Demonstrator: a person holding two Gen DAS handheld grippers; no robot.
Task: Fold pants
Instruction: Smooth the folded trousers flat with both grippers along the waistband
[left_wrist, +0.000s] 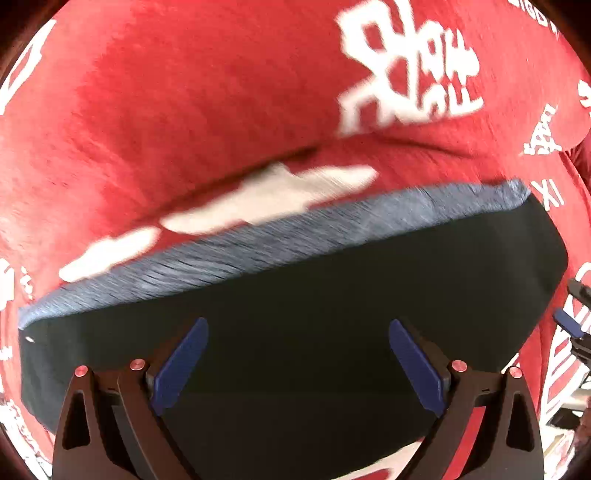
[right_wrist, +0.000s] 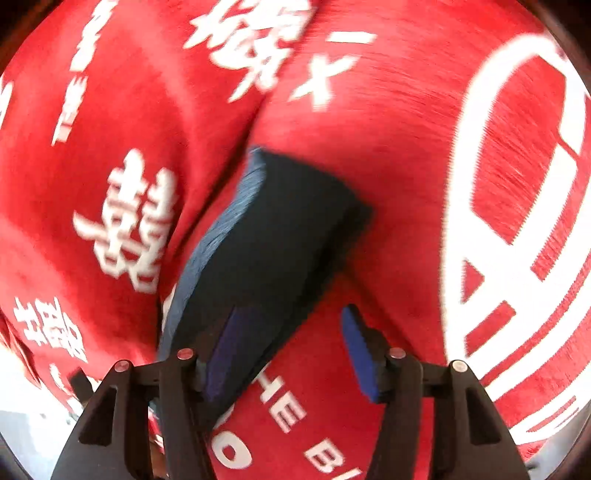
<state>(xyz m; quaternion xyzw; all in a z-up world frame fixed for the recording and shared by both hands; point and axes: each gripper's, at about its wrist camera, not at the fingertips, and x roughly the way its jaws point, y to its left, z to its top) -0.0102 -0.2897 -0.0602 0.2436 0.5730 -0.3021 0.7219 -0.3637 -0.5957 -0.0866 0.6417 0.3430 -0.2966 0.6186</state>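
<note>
now the folded dark pants (left_wrist: 295, 295) lie flat on the red printed cloth (left_wrist: 184, 110); left tool (left_wrist: 297, 365) hovers above with jaws apart, right tool (right_wrist: 288, 354) also apart at the bundle's end; better press edges square before letting go

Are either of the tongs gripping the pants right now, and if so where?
Neither. The left tongs stand wide open above the folded pants. The right tongs are open too, pads clear of the fabric by its corner.

White "XI" on red cloth (left_wrist: 184, 110)
</note>
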